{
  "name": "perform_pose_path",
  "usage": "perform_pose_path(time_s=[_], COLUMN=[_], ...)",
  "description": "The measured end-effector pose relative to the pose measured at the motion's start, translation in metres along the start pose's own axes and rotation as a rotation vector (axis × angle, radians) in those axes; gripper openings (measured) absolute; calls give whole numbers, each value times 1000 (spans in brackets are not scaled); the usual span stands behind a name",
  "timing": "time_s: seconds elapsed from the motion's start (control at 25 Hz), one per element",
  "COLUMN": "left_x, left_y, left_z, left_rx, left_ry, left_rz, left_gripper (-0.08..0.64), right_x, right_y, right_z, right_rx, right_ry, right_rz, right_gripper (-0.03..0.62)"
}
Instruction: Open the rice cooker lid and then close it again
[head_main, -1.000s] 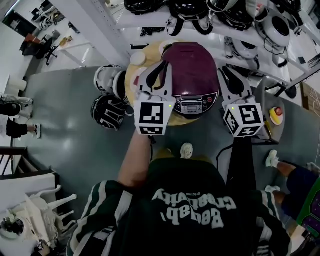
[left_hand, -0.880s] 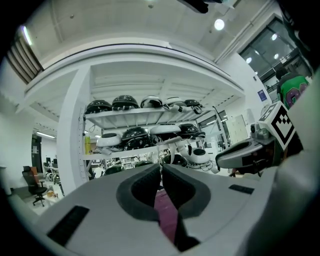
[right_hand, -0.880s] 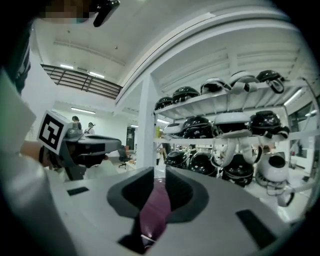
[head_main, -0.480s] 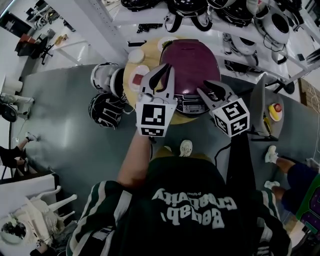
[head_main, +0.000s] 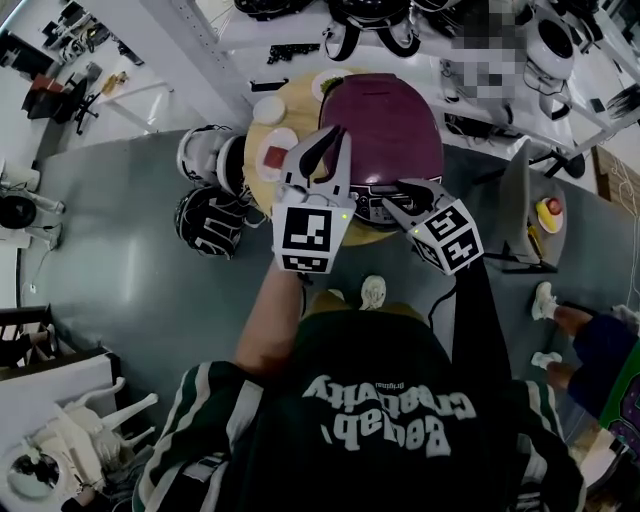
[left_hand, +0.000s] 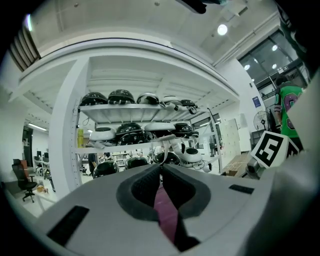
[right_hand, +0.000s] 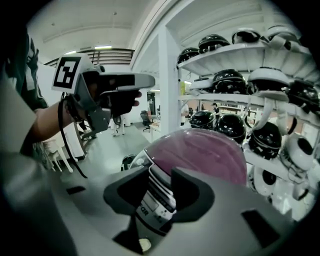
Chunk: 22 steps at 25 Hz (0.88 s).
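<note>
Rice cooker (head_main: 385, 135), maroon lid down

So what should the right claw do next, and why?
Probably lower the right claw a little closer to the rice cooker's front, where a lid release likely sits. The lid is shut, and the jaws have just been opening, with the control panel showing between them, nothing gripped.

A round wooden table (head_main: 372, 237) carries rice cooker (head_main: 385, 130), dishes (head_main: 270, 109).
</note>
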<state>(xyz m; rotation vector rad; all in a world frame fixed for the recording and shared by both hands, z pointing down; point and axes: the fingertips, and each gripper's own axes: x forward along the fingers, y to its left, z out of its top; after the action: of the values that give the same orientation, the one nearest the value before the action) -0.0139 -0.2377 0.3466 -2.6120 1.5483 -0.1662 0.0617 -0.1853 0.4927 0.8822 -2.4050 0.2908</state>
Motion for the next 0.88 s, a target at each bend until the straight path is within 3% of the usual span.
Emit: perform_pose_path(time_s=[0.44,0.88], left_x=[-5,-11], left_y=[2,12], left_z=[4,7], left_rx=[-3,4], left_ry=[-3,-9], left_rz=[-15,-12], left_gripper=[2,2], right_x=[1,6], right_y=[0,6], right_z=[-5,-8], right_rx=[60,-1], right_ry=[-22,24], right_rz=[-64,-109], right_gripper=[149,186])
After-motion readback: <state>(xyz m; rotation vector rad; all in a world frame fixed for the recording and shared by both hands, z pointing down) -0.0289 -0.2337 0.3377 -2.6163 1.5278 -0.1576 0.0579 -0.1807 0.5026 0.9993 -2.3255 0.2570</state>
